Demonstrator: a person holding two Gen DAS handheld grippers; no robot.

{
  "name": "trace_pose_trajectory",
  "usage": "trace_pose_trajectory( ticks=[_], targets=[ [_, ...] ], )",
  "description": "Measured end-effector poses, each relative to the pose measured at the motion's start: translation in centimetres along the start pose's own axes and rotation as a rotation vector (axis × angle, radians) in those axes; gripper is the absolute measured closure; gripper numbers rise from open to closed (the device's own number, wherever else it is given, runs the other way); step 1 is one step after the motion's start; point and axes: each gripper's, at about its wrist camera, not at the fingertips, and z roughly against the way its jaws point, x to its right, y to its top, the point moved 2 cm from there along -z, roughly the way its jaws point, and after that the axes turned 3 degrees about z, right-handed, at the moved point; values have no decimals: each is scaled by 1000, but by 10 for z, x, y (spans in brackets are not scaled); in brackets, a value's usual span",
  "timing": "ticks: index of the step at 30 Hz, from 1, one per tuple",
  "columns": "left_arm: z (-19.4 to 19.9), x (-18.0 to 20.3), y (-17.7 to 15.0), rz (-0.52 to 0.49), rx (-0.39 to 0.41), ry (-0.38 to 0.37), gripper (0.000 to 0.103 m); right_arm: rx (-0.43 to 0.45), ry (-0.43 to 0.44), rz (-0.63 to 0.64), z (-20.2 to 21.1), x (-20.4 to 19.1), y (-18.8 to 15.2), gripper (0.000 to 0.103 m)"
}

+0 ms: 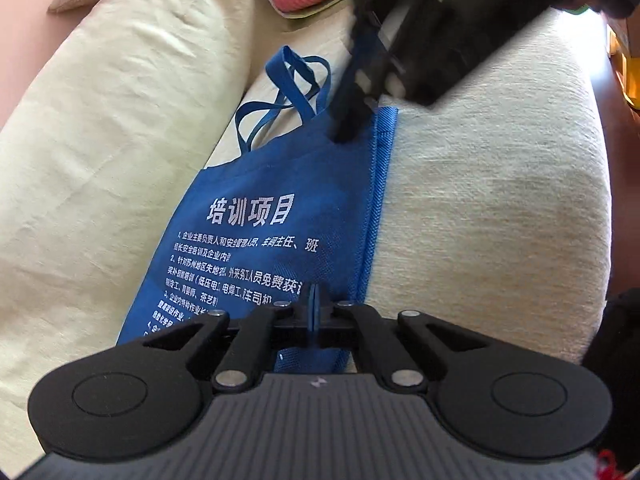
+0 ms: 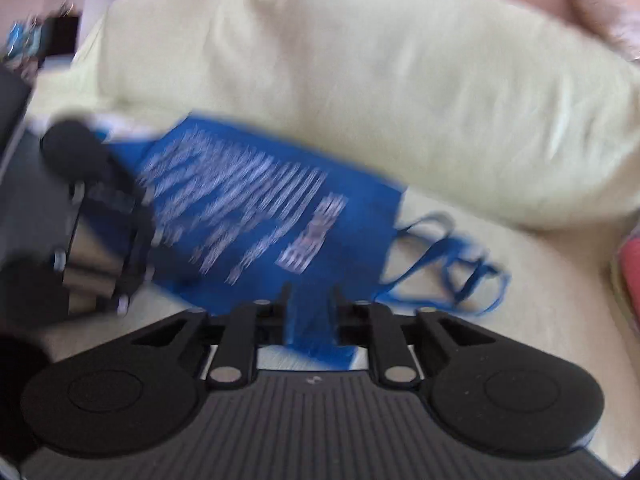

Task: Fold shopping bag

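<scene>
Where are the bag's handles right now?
The handles lie loose on the cream sofa seat beyond the bag's top edge, next to the back cushion; in the right wrist view they're at right.

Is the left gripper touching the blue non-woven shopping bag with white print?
Touching. The left wrist view shows the left gripper with its jaws shut on a thin fold of the blue non-woven shopping bag pinched between them.

Left gripper (image 1: 316, 300) pinched closed on blue bag fabric, bottom centre; right gripper (image 2: 310, 304) clamps a fabric fold, bottom centre, blurred.
</scene>
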Motion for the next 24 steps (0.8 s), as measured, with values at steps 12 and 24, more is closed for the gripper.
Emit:
trace_pose_trajectory(
  ticks=[12, 24],
  targets=[
    [14, -98, -126, 417, -299, 185, 96, -7, 74, -138, -12, 22, -2, 96],
    [9, -99, -101, 329, -232, 128, 74, -53, 93, -213, -12, 27, 5, 89]
  ],
)
